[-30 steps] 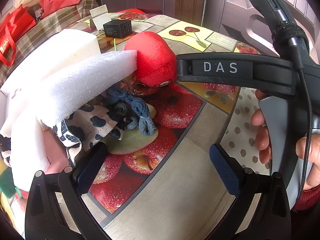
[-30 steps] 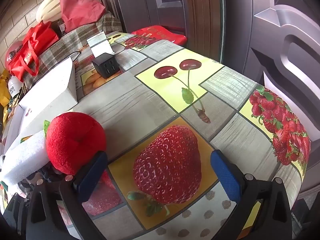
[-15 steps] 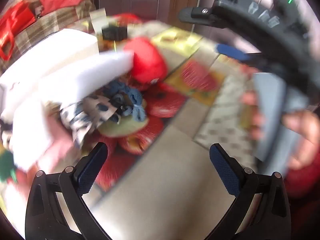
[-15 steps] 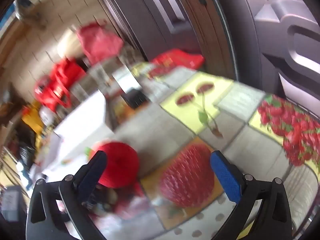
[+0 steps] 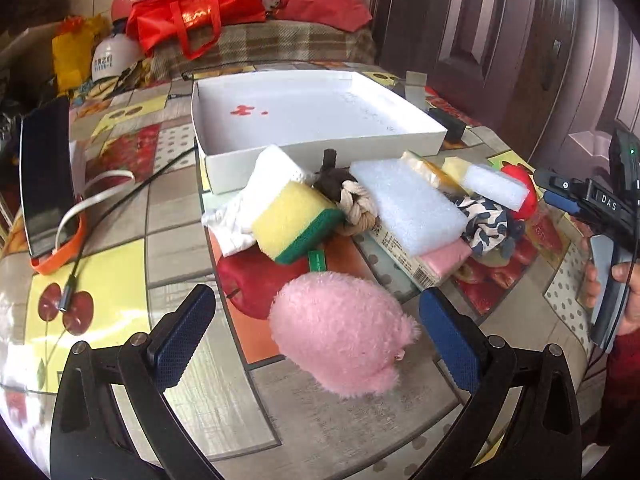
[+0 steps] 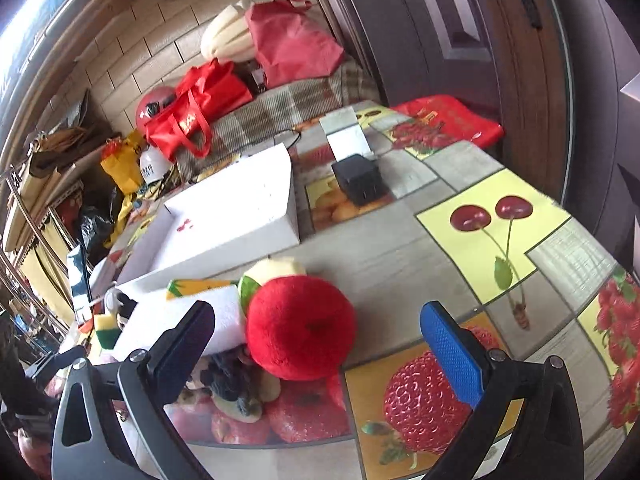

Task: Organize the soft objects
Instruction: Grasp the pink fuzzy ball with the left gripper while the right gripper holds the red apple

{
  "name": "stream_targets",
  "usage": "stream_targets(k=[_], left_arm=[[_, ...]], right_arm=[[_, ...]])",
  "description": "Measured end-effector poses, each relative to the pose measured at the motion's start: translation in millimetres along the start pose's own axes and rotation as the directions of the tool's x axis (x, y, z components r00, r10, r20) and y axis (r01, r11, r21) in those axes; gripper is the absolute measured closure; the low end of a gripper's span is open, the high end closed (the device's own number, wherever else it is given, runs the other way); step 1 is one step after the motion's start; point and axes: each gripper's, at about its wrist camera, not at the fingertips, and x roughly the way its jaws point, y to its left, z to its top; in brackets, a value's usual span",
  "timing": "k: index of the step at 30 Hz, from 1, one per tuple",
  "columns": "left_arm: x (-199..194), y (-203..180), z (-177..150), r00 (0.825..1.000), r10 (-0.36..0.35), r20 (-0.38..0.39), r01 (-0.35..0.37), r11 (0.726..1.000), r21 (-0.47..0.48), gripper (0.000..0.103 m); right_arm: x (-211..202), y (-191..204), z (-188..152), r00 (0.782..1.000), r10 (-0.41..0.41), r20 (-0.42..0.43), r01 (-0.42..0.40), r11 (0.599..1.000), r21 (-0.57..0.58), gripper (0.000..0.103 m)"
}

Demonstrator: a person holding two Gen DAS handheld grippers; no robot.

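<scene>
Both tongs stand wide apart and hold nothing. At the bottom of the left wrist view, the left gripper (image 5: 316,326) frames a pink plush toy (image 5: 340,330) lying between its fingers, apparently untouched. Just above it sit a yellow-green sponge (image 5: 292,220), a rope knot (image 5: 356,206) and a white foam slab (image 5: 406,204), with an empty white box (image 5: 320,112) higher up. In the right wrist view, the right gripper (image 6: 318,338) frames a red plush ball (image 6: 300,326) beside the foam, the box at centre left.

The fluffy plush (image 5: 340,332) is pink, the round plush (image 6: 300,326) red, the sponge (image 5: 292,222) yellow over green, the box (image 5: 312,120) white, and the table (image 6: 460,248) fruit-printed.
</scene>
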Motion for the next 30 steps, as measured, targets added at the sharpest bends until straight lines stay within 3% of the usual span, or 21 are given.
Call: stream_targets(k=[2, 5, 9, 11, 12, 13, 15, 23, 30], left_arm=[[6, 0, -1, 0.999, -0.034, -0.016, 0.034, 0.999, -0.009, 0.0], [15, -7, 0, 0.999, -0.023, -0.035, 0.024, 1.0, 0.015, 0.001], [17, -2, 0, 0.999, -0.019, -0.045, 0.02, 1.0, 0.011, 0.01], [21, -4, 1, 0.998, -0.016, -0.055, 0.017, 1.0, 0.026, 0.018], [24, -5, 0, 0.998, -0.02, -0.066, 0.022, 0.999, 0.034, 0.029], [26, -6, 0, 0.997, -0.015, -0.074, 0.018, 0.999, 0.04, 0.031], [22, -6, -1, 0.998, -0.023, -0.056, 0.025, 0.999, 0.044, 0.034], [0, -10, -3, 0.997, 0.05, 0.066, -0.055, 0.997, 0.063, 0.036], [-17, -5, 1, 0.961, 0.177, 0.214, -0.18, 0.984, -0.007, 0.036]], right_arm=[[1, 3, 0, 1.0, 0.011, -0.02, -0.012, 1.0, -0.007, 0.0], [9, 10, 2, 0.999, 0.008, -0.044, -0.009, 0.999, -0.033, 0.0], [22, 13, 5, 0.997, -0.006, -0.075, 0.003, 0.999, -0.044, 0.001], [32, 14, 5, 0.993, -0.008, -0.116, 0.003, 0.999, -0.049, 0.008], [37, 14, 5, 0.991, -0.002, -0.134, -0.004, 0.999, -0.045, 0.014], [39, 13, 4, 0.989, 0.006, -0.146, -0.012, 0.999, -0.039, 0.025], [41, 12, 3, 0.987, 0.032, -0.159, -0.036, 0.999, -0.026, 0.035], [10, -1, 5, 0.999, 0.022, -0.03, -0.022, 1.0, 0.017, 0.038], [-15, 7, 7, 0.993, -0.018, 0.116, 0.02, 1.0, -0.016, 0.038]])
